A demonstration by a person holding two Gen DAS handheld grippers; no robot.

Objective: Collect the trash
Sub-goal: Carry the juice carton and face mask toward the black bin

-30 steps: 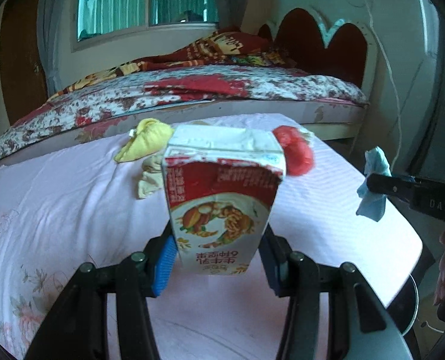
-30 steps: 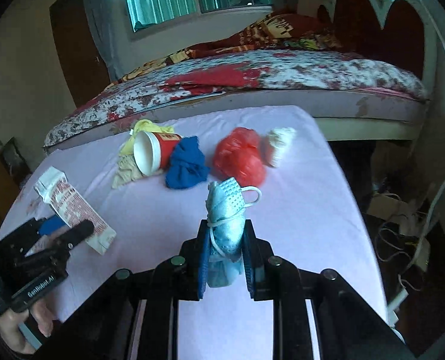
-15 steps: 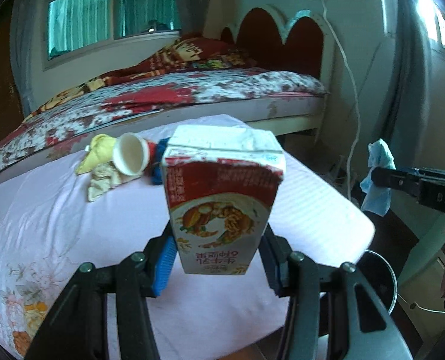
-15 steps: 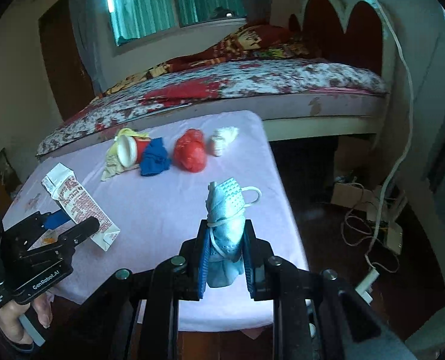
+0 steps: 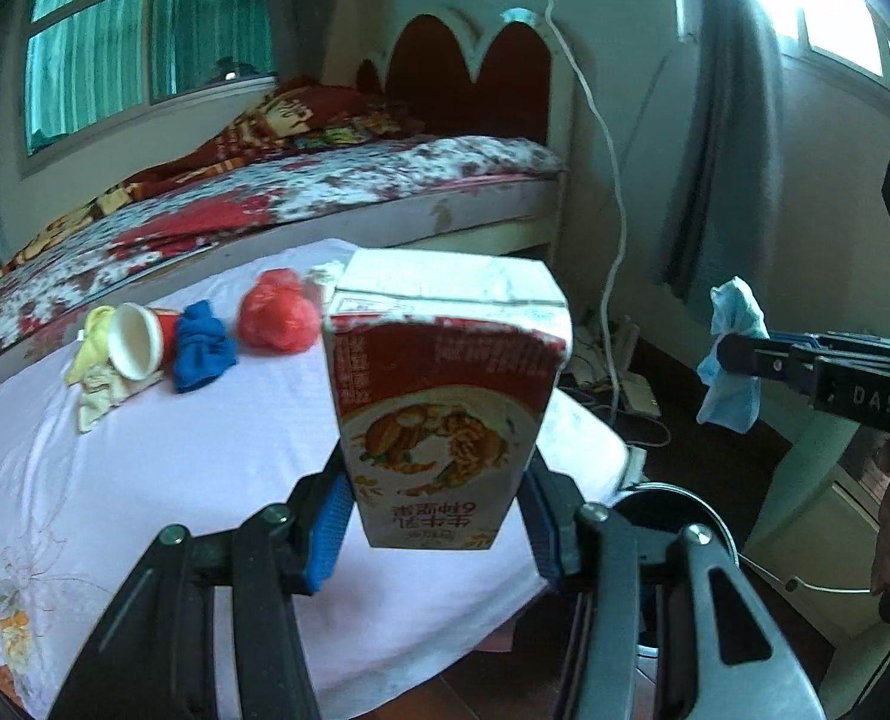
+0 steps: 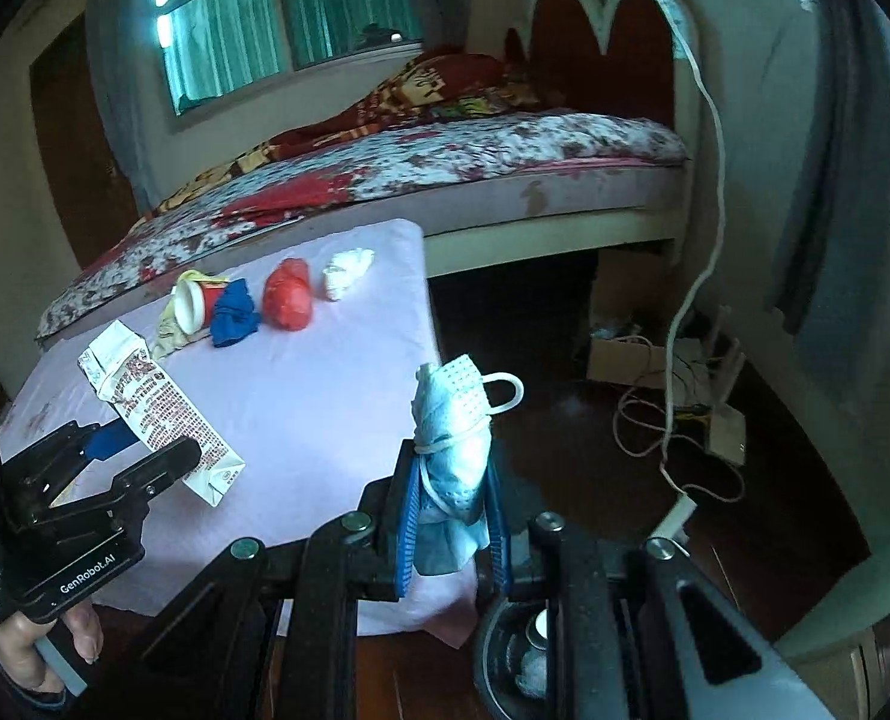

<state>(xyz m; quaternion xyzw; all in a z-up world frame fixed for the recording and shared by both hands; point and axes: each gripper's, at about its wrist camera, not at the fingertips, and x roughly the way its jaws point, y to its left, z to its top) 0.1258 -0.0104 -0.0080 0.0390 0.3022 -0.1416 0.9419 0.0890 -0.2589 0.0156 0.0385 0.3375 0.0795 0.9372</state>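
Observation:
My left gripper (image 5: 435, 525) is shut on a red and white milk carton (image 5: 445, 402), held upright in the air above the table's near right corner; it also shows in the right wrist view (image 6: 156, 414). My right gripper (image 6: 454, 516) is shut on a crumpled light blue face mask (image 6: 454, 444), held off the table's right edge above a dark round trash bin (image 6: 523, 648). The mask also shows in the left wrist view (image 5: 733, 354). The bin (image 5: 673, 510) shows partly behind my left fingers.
On the pink tablecloth (image 6: 324, 384) lie a red paper cup (image 6: 195, 306), a yellow rag (image 5: 93, 354), a blue wad (image 6: 234, 315), a red wad (image 6: 288, 300) and a white wad (image 6: 345, 267). A bed (image 6: 414, 168) stands behind. Cables and a box (image 6: 625, 360) lie on the floor.
Both grippers have pulled back and to the right from the table with their loads. The right gripper now hangs beyond the table edge over the bin, which has come into view.

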